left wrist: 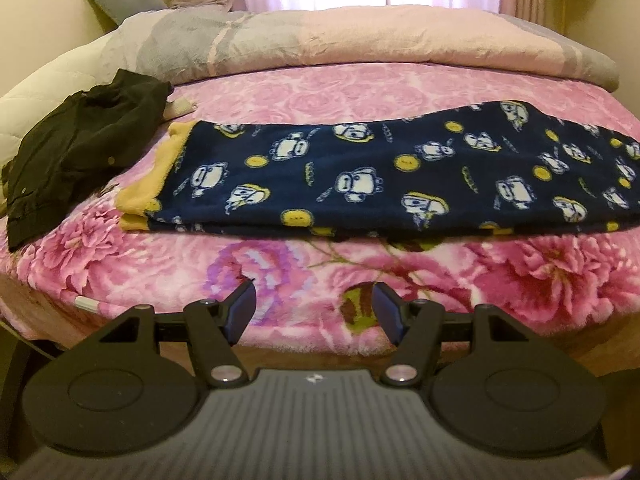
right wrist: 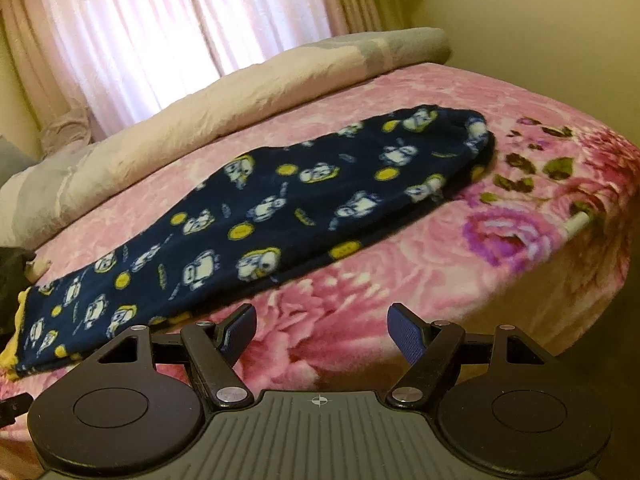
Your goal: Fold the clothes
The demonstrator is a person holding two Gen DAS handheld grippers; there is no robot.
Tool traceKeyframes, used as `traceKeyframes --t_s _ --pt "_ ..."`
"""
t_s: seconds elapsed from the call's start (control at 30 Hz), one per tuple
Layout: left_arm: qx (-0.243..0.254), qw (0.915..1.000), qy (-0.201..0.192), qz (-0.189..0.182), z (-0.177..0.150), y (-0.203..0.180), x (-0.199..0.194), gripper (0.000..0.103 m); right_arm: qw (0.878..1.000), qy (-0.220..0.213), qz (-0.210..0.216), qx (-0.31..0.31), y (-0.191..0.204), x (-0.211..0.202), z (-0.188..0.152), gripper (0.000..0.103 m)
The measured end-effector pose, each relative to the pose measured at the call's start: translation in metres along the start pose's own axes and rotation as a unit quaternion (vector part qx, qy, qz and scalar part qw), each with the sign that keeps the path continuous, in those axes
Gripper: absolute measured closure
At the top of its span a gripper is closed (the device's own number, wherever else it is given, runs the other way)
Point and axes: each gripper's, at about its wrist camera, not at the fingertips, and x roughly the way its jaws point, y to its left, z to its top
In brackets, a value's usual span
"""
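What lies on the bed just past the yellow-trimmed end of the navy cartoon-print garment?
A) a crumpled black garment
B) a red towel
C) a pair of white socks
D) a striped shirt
A: in the left wrist view a crumpled black garment lies on the pink floral blanket beside the yellow-trimmed end of the navy cartoon-print garment.

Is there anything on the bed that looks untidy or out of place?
Yes. The black garment lies crumpled in a heap at the left edge of the bed, partly over the edge, not folded. The navy cartoon-print fleece lies flat and neatly stretched across the pink floral blanket. Nothing looks spilled or damaged.
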Motion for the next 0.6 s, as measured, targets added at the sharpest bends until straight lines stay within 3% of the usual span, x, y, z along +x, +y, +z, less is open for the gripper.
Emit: traceKeyframes --t_s 0.33,0.6 --pt "-0.038 0.9983 0.022 0.04 0.001 0.026 -0.001 0.042 0.996 0.027 0.059 -0.058 0.049 0.016 0.002 0.028" --pt "-0.032 0.9983 0.036 0.033 0.009 0.024 0.009 0.042 0.992 0.038 0.074 -0.098 0.075 0.02 -0.001 0.028"
